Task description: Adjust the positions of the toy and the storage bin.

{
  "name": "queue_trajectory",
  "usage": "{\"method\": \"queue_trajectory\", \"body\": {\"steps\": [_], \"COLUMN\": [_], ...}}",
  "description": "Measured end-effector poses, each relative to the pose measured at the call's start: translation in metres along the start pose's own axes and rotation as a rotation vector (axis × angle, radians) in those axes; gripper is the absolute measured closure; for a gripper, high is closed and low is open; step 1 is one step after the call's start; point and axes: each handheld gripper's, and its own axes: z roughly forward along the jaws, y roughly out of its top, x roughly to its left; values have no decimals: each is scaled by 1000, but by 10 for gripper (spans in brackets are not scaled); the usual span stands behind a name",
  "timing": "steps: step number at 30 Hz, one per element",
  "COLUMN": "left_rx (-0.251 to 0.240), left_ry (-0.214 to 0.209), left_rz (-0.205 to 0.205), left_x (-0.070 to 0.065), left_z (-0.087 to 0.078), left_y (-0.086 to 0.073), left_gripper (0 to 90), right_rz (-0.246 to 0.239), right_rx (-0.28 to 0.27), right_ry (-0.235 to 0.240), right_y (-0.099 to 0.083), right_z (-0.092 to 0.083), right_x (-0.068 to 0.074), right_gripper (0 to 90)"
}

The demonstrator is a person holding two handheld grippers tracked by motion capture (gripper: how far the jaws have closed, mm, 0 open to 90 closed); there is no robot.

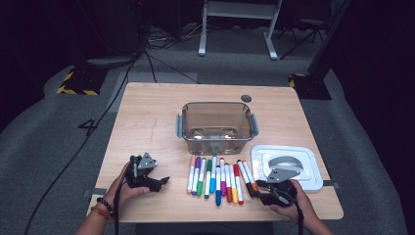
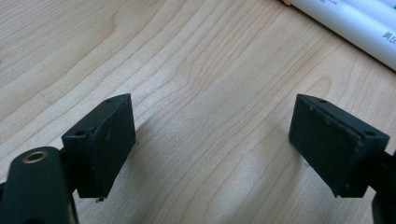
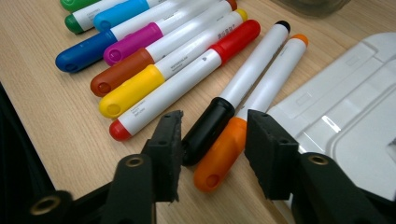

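Wooden table (image 1: 147, 117) under studio dark: the right gripper (image 3: 212, 140) straddles the black marker (image 3: 243, 86) and orange marker (image 3: 261, 93), jaws apart, not yet pinching; both run lengthwise away from it. The left gripper (image 2: 210, 140) gapes, empty.

The setting is a recording lab or studio. A single wooden table (image 1: 147, 112) stands on grey carpet (image 1: 44, 132) against dark surroundings. Cables (image 1: 122, 78) cross the floor, and hazard-striped stand bases (image 1: 78, 85) flank the table.
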Motion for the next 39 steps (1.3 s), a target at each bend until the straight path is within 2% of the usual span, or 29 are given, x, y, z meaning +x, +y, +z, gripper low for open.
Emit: {"method": "queue_trajectory", "body": {"steps": [1,2,4,8,14,17,20,25,29,30,39], "left_rx": [0,0,0,0,0,0,0,0,0,0,1], "left_ry": [0,-1,0,0,0,-1,0,-1,0,-1,0], "left_rz": [0,0,0,-1,0,0,0,0,0,0,-4], "left_x": [0,0,0,0,0,0,0,0,0,0,-2], "left_z": [0,0,0,0,0,0,0,0,0,0,2], "left_y": [0,0,0,0,0,0,0,0,0,0,1], "left_gripper": [151,151,151,151,151,151,151,151,151,151,147], "right_rz": [0,-6,-3,12,-30,-8,23,40,54,69,66], "right_rx": [0,4,14,34,60,60,83,69,64,63,60], "right_ry": [0,-22,-36,-53,-63,-58,-61,-63,-83,-102,-162], "right_y": [0,-1,-3,-4,-2,-1,-1,1,4,5,8], "right_z": [0,-1,0,4,12,14,19,23,25,26,26], "right_x": [0,0,-1,-4,3,2,0,-1,-1,-1,-4], "right_gripper": [582,627,663,670,661,657,647,663,708,738,751]}}
